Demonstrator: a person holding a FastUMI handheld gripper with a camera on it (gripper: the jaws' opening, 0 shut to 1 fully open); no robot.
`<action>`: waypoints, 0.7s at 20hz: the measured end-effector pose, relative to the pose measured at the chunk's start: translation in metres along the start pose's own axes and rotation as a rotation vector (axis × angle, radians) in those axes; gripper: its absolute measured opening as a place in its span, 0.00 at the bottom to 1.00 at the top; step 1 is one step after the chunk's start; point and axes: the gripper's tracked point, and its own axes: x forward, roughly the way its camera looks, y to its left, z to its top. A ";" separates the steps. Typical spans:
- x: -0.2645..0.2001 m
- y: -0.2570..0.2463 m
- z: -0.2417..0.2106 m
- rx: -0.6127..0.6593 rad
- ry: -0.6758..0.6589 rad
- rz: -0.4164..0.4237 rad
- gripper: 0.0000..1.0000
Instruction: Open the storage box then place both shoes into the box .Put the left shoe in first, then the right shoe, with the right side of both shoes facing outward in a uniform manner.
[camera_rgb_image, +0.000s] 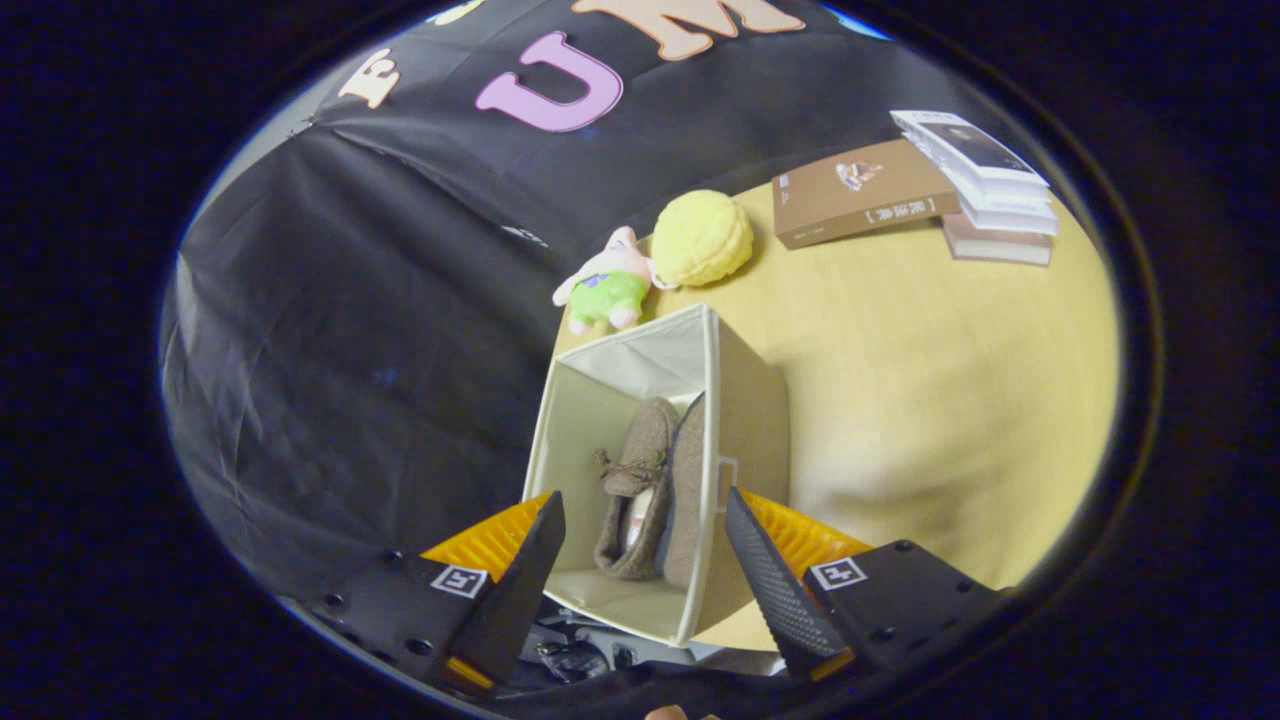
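Gripper view: tool (640, 560) spread wide above the open storage box (745, 420), gripping nothing. Both shoes (650, 490) inside the box, side by side, on the yellow surface (930, 400) near a plush toy (608, 285).

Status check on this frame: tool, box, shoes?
Tool open, holding nothing, above the storage box. Box open; both shoes inside, side by side. Nothing in the way; plush toy sits beyond the box.

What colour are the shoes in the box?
Brown-grey shoes, seen in the gripper view, beyond the open gripper.
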 end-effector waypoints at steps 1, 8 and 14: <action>-0.003 0.000 0.002 0.001 -0.014 0.012 1.00; -0.045 -0.032 0.040 -0.004 -0.215 -0.010 1.00; -0.131 -0.093 0.092 -0.074 -0.530 -0.139 1.00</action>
